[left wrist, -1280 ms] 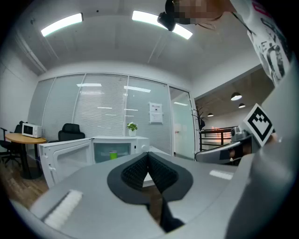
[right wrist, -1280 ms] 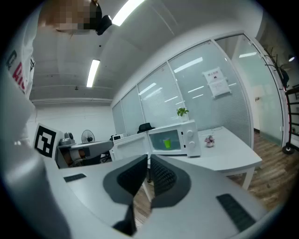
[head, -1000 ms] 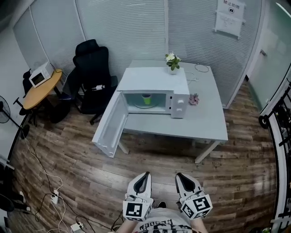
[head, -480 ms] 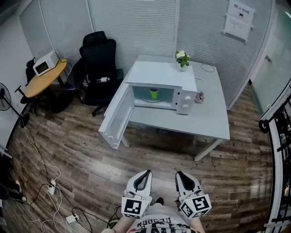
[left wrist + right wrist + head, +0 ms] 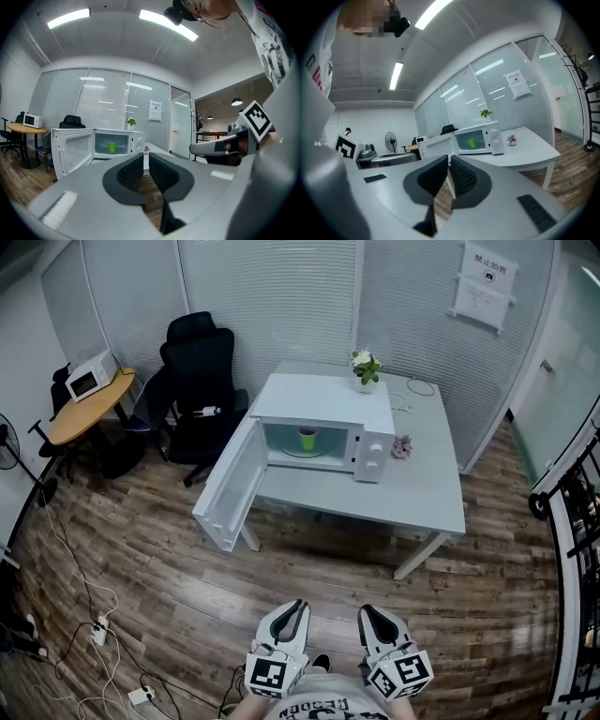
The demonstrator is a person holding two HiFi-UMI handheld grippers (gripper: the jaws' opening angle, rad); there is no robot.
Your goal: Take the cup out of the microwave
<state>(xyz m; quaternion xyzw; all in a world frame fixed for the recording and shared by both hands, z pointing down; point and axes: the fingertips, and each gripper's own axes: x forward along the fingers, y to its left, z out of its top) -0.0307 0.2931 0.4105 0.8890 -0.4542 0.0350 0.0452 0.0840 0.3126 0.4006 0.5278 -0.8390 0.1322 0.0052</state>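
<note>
The green cup (image 5: 307, 439) stands upright inside the microwave (image 5: 323, 404), about in the middle of its cavity on the round plate, so it is not taken out yet. The microwave sits on the white bench (image 5: 412, 493), and its door (image 5: 228, 486) is swung wide to the left, past the near edge of the bench. I think this is why the cavity is free to reach from the front.

The left tongs (image 5: 298, 607) and the right tongs (image 5: 367, 611) are held low and close to the person's body, side by side over the wooden floor (image 5: 169, 587), well apart from the bench. Both point toward the microwave. The jaws of each are together with nothing between them (only a thin slit shows between the pads), which fits, because there is nothing in reach to grasp.

A small plant (image 5: 365, 368) stands on the bench behind the microwave, at the far right corner of its top, so it does not block the way. In my judgement, the approach is the step in hand, and the tongs must open before they enter the cavity.
</note>
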